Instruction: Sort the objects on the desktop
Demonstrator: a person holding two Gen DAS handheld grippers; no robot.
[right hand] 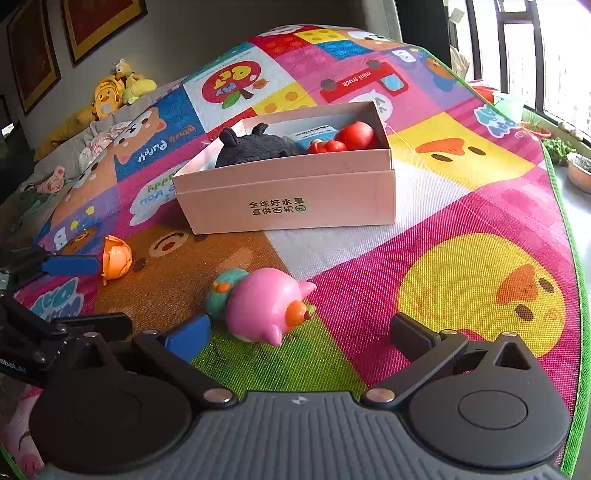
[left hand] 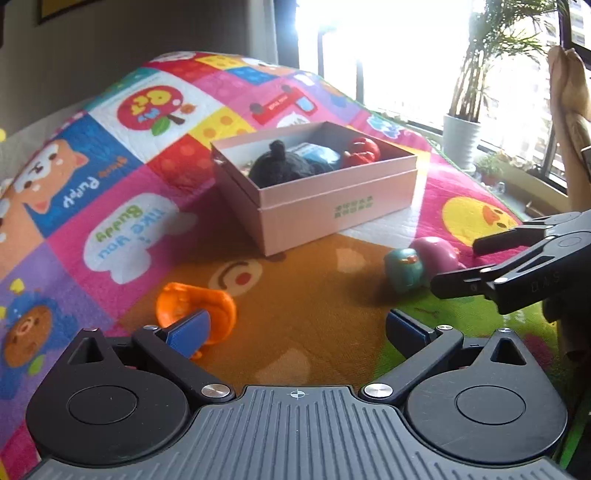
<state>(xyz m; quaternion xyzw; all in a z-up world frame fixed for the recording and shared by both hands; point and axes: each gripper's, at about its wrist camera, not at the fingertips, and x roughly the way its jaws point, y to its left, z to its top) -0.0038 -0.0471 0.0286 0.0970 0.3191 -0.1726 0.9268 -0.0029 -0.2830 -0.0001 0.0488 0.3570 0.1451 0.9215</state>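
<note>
Pink box (right hand: 288,195) mid-mat, partly filled. Right gripper (right hand: 299,332) spread wide around pink pig toy (right hand: 267,306); left gripper (left hand: 297,332) wide beside orange toy (left hand: 195,310). Best centred before closing, clear of teal toy (right hand: 223,291).

Yellow plush toys (right hand: 110,92) by wall, framed pictures (right hand: 99,26) above, potted palm (left hand: 461,136) at window.

Surface: colourful cartoon play mat (right hand: 461,206), patchwork of animals and ducks.
Centre: pink cardboard box (right hand: 295,199), open-topped, resting on mat.
Left: orange toy (right hand: 117,258), lying on brown patch.
Front: pink pig toy (right hand: 266,306) touching teal toy (right hand: 225,291), near box.
</note>
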